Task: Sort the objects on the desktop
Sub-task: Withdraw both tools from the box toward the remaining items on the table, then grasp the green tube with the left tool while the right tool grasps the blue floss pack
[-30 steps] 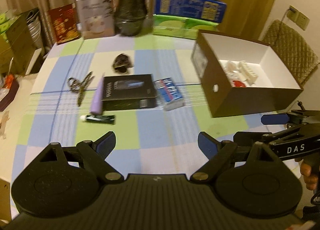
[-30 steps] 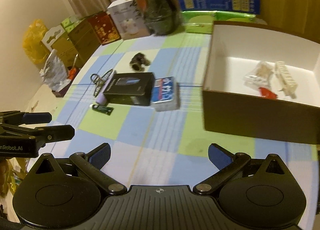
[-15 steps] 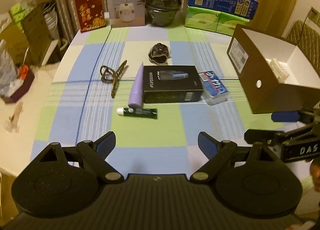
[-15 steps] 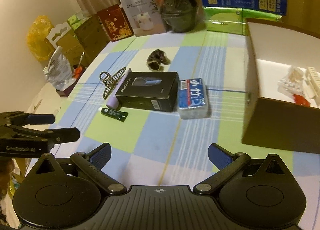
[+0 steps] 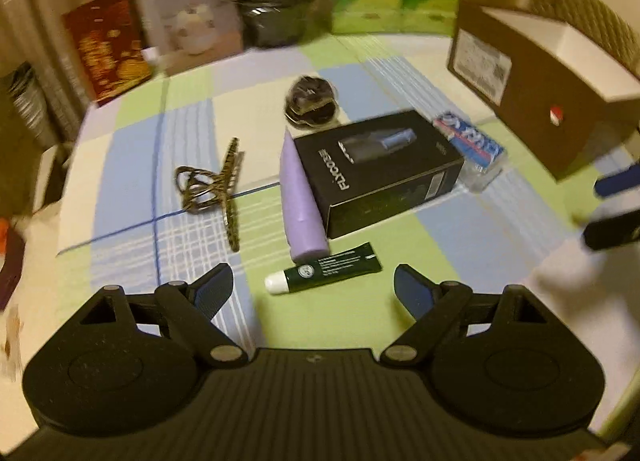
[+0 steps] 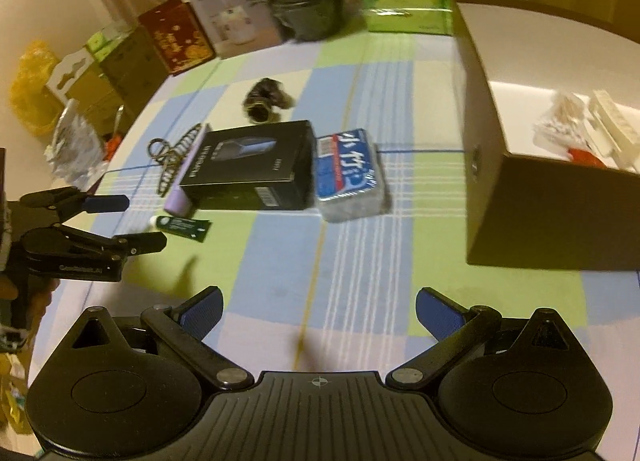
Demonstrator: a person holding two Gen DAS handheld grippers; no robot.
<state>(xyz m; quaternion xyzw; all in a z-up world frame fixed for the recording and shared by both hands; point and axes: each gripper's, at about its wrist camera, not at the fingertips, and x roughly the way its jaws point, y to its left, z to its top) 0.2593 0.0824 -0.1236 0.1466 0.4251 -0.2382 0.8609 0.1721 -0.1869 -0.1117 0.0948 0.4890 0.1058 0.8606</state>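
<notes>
Just ahead of the left tongs (image 5: 313, 287), spread wide with nothing between them, lies the small green tube (image 5: 324, 268) with its white cap, flat on the checked counter (image 5: 460, 237). It looks like the next pick, and a clean one likely means coming down astride its narrow body, clear of the purple tube (image 5: 300, 201) that touches or nearly touches it and leans along the black box (image 5: 376, 165). The right tongs (image 6: 319, 309) hover over bare cloth, also spread and empty, with the blue pack (image 6: 349, 175) ahead and the brown box (image 6: 560, 213) to their right, where white items and something red already sit.

Motion blur smears the left view, so small print on the tube is unreadable. The hair claw (image 5: 216, 189) and the dark bundle (image 5: 310, 103) beyond it are hard to resolve. Most of the brown box's inside is cut off, and whether the purple tube actually rests on the green one cannot be told.
</notes>
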